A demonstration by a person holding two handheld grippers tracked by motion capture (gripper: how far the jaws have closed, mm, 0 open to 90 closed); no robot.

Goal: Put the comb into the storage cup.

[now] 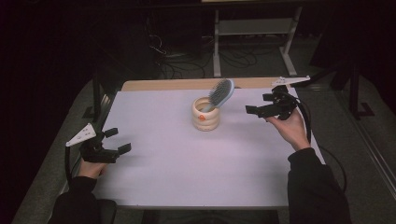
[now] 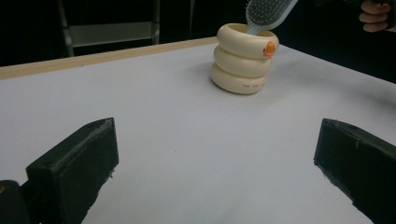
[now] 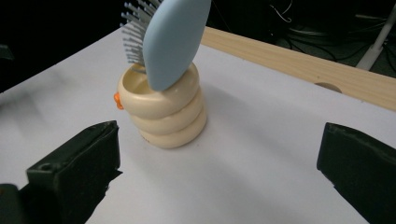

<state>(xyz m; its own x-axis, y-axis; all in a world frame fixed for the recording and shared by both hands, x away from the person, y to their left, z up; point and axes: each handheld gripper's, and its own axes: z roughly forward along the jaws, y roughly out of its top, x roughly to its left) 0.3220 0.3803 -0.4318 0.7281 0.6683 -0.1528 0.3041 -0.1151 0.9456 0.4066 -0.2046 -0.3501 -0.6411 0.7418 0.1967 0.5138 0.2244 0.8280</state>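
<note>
Near the tabletop's (image 1: pixel 187 172) left edge, the left gripper (image 1: pixel 113 143) hovers, jaws wide apart and empty. Farther back, toward the far edge, the ringed cream cup (image 1: pixel 207 114) holds a blue hairbrush (image 1: pixel 222 93) leaning rightward. Beside it, near the right edge, the right gripper (image 1: pixel 257 104) is raised, jaws spread and empty.

Cream ringed cup (image 1: pixel 205 114), orange spot; light-blue hairbrush (image 1: pixel 221 93).

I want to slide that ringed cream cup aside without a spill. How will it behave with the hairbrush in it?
The cup looks squat with a broad base, so it probably slides. The hairbrush leans out well above the rim, so a push up high may tip it. Its smooth bulges may slip in a claw.
</note>
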